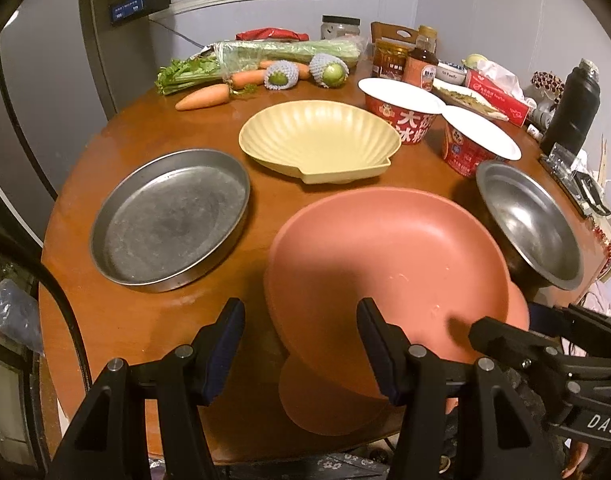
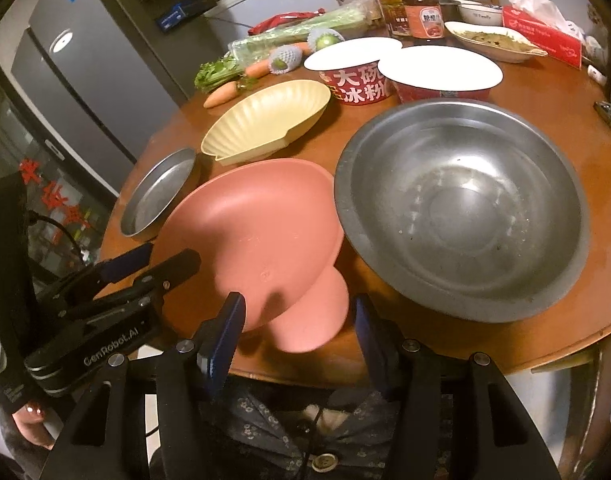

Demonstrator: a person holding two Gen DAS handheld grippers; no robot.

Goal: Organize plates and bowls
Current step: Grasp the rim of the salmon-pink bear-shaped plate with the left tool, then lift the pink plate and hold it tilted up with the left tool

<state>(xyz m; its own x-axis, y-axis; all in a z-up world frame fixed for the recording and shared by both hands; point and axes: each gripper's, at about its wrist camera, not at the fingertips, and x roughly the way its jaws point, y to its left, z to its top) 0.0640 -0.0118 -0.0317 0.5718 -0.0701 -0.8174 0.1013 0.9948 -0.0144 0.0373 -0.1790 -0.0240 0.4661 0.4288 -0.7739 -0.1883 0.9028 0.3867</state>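
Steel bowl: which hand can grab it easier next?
Probably the right. The steel bowl sits just ahead of the right gripper, whose jaws are open. The left gripper is beyond the pink plate, farther from the bowl.

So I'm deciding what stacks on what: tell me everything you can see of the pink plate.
The pink plate is a matte, plastic-looking shell-shaped dish with a smooth shallow hollow, empty apart from a few faint marks. It sits tilted at the near edge of the table, over another pink piece underneath. The steel bowl is close on one side, the steel pan on the other. Both grippers, left gripper and right gripper, straddle its near rim, open.
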